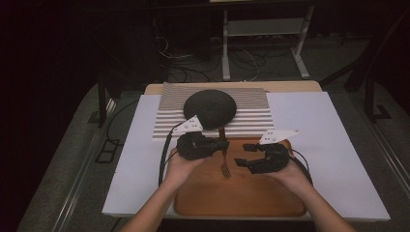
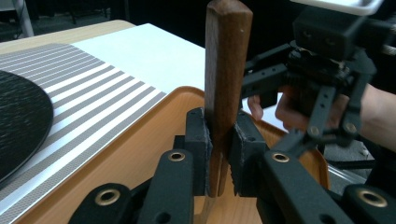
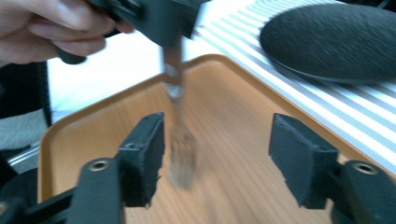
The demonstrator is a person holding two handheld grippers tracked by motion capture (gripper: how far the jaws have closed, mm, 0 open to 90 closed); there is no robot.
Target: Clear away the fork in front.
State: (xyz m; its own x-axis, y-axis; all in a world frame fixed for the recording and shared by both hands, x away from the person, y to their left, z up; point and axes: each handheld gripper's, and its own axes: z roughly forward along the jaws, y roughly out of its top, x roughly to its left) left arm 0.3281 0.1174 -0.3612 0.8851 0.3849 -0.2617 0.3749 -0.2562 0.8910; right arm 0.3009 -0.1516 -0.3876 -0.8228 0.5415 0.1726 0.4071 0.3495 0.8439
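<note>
At mid-frame my left fingers [image 2: 219, 154] clench the fork [image 1: 224, 155] by its wooden handle above the tray [image 1: 203, 193], while my right fingers [image 3: 224, 154] stand released around its tines; next I judge lowering it flat.

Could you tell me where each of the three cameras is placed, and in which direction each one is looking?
High view: above the person's side, looking forward and down at the tray; forearms and both hands show.
Left gripper view: rides the left gripper, whose jaws clamp the fork; the other hand shows.
Right gripper view: rides the right gripper, jaws apart.
All share fork, tray and black dome.
</note>
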